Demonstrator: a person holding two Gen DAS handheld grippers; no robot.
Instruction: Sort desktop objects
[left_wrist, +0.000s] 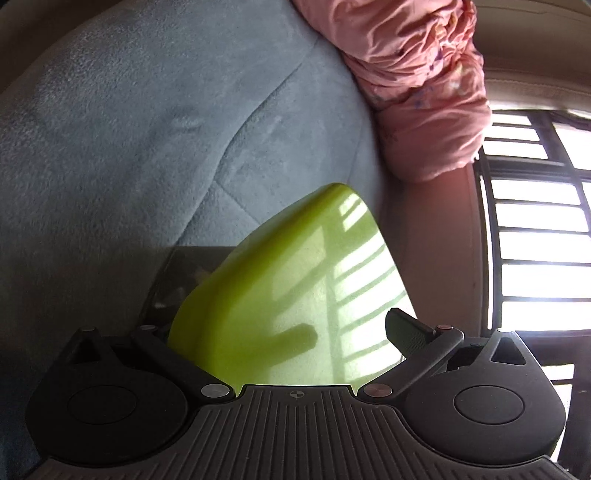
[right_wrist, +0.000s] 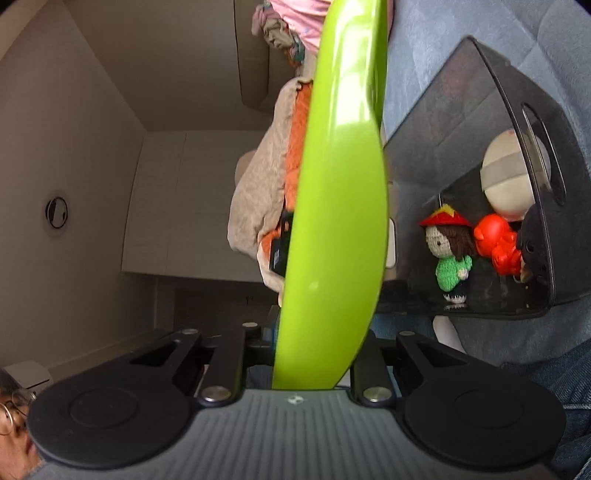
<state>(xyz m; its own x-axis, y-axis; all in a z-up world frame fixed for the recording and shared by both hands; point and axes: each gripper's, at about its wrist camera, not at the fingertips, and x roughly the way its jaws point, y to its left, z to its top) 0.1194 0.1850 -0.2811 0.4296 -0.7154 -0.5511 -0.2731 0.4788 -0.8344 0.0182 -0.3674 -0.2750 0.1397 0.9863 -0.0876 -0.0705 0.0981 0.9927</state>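
Note:
A lime-green plastic lid (right_wrist: 340, 184) runs edge-on up the middle of the right wrist view, and my right gripper (right_wrist: 321, 334) is shut on its near rim. In the left wrist view the same green lid (left_wrist: 280, 295) shows its broad face between the spread fingers of my left gripper (left_wrist: 288, 332), which is open. The right-hand finger (left_wrist: 404, 332) stands off the lid and casts a shadow on it. The other finger is hidden behind the lid. To the lid's right lies a dark bin (right_wrist: 517, 122) holding a crocheted doll (right_wrist: 452, 254), a red toy (right_wrist: 498, 243) and a white-grey ball (right_wrist: 506, 177).
A grey-blue sofa (left_wrist: 147, 129) fills the background, with bunched pink fabric (left_wrist: 417, 85) on it. A barred window (left_wrist: 535, 236) glares at the right. Beige and orange cloth (right_wrist: 266, 192) is piled behind the lid. A person's head (right_wrist: 14, 424) shows at the lower left corner.

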